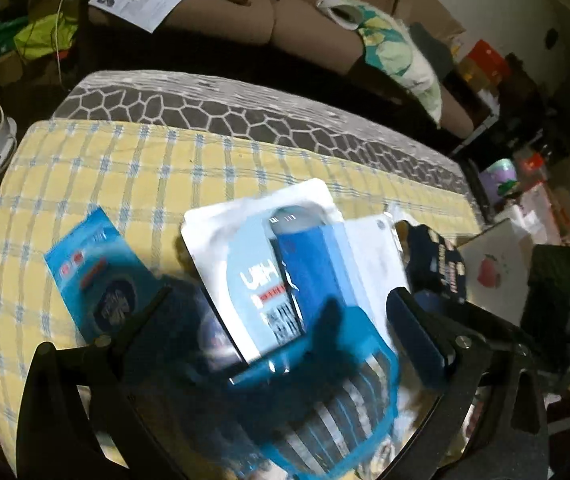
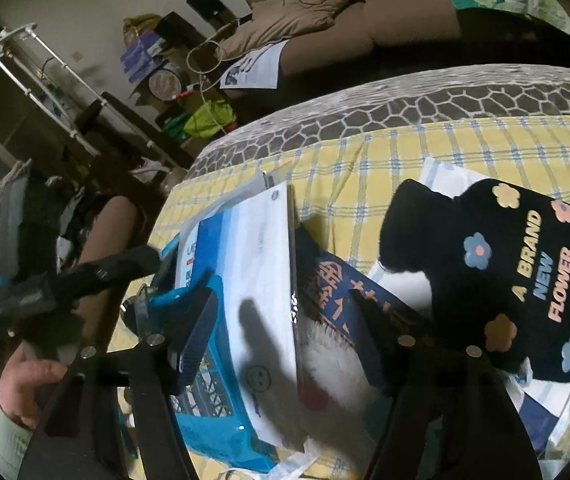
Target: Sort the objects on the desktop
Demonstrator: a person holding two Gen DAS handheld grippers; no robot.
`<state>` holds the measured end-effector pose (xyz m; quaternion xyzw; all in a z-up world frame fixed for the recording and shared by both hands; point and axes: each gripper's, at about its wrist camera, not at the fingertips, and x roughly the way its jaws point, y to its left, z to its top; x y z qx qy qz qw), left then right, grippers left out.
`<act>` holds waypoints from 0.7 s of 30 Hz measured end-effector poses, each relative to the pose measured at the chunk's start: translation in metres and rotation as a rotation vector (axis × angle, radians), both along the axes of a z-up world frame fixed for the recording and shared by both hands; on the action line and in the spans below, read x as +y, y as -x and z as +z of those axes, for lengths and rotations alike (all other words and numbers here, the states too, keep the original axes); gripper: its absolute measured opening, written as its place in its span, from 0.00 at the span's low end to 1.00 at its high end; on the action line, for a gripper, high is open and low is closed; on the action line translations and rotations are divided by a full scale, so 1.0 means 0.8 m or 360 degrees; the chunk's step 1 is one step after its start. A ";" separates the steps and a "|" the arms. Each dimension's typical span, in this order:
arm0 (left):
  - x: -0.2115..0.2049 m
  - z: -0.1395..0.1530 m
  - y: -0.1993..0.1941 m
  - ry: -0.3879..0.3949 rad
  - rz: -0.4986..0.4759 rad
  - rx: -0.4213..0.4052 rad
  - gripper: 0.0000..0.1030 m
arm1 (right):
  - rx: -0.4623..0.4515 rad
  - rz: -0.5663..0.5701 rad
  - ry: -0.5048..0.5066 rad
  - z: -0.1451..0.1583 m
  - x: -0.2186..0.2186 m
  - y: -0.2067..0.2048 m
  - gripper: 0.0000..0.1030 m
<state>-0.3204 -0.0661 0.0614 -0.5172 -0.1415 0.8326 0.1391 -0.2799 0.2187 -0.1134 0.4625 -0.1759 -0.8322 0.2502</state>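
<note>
A white and blue flat package [image 1: 285, 264] lies tilted across a blue plastic basket [image 1: 325, 412] on the yellow checked tablecloth [image 1: 85, 168]. My left gripper [image 1: 281, 312] is open, its fingers either side of the package, not touching it. A blue packet [image 1: 97, 276] lies to the left. In the right wrist view the same package [image 2: 253, 280] rests on the basket [image 2: 213, 420]. My right gripper [image 2: 285, 312] is open just above the package. A black pouch with flowers [image 2: 525, 280] lies to the right, and a dark blue packet [image 2: 349, 292] shows under the package.
A brown sofa [image 1: 285, 12] with a floral cushion [image 1: 397, 52] stands behind the table. A grey hexagon-pattern cloth [image 1: 245, 112] covers the far table edge. A white box with a strawberry [image 1: 493, 268] sits at the right. Clutter fills the floor at the left [image 2: 189, 120].
</note>
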 end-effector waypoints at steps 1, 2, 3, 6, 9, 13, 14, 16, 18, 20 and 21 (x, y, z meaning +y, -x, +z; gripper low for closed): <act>0.001 0.000 0.001 -0.0015 -0.0008 0.0009 1.00 | 0.0002 0.0017 -0.0005 -0.001 -0.003 0.001 0.61; 0.002 0.001 -0.001 -0.0037 -0.0013 0.0014 1.00 | 0.0002 0.0029 -0.0007 -0.001 -0.005 0.002 0.57; 0.004 0.001 -0.003 -0.0063 -0.0022 0.0019 1.00 | -0.0001 0.0045 -0.0014 -0.002 -0.008 0.002 0.47; 0.012 0.004 -0.020 -0.0111 -0.0068 0.0032 1.00 | -0.0007 0.0084 -0.0042 -0.004 -0.016 0.001 0.37; 0.017 0.003 -0.049 -0.0163 -0.0121 0.0033 1.00 | 0.0005 0.0104 -0.0116 -0.002 -0.021 -0.007 0.37; 0.014 0.007 -0.088 -0.0206 -0.0101 0.0065 1.00 | 0.0079 0.0025 -0.0256 0.013 -0.017 -0.034 0.51; 0.008 0.009 -0.100 -0.0249 -0.0080 0.0077 1.00 | 0.0109 0.0014 -0.0240 0.017 -0.013 -0.041 0.56; 0.000 0.010 -0.119 -0.0271 -0.0054 0.0095 1.00 | 0.0174 0.0008 -0.0155 0.029 -0.008 -0.059 0.59; -0.004 0.009 -0.133 -0.0276 -0.0035 0.0107 1.00 | 0.0203 0.0043 -0.0090 0.035 -0.010 -0.072 0.59; -0.005 0.003 -0.144 -0.0273 -0.0037 0.0089 1.00 | 0.0181 0.0132 -0.0057 0.032 -0.025 -0.076 0.59; -0.003 -0.004 -0.146 -0.0263 -0.0044 0.0064 0.99 | 0.0166 0.0161 -0.0087 0.027 -0.031 -0.076 0.59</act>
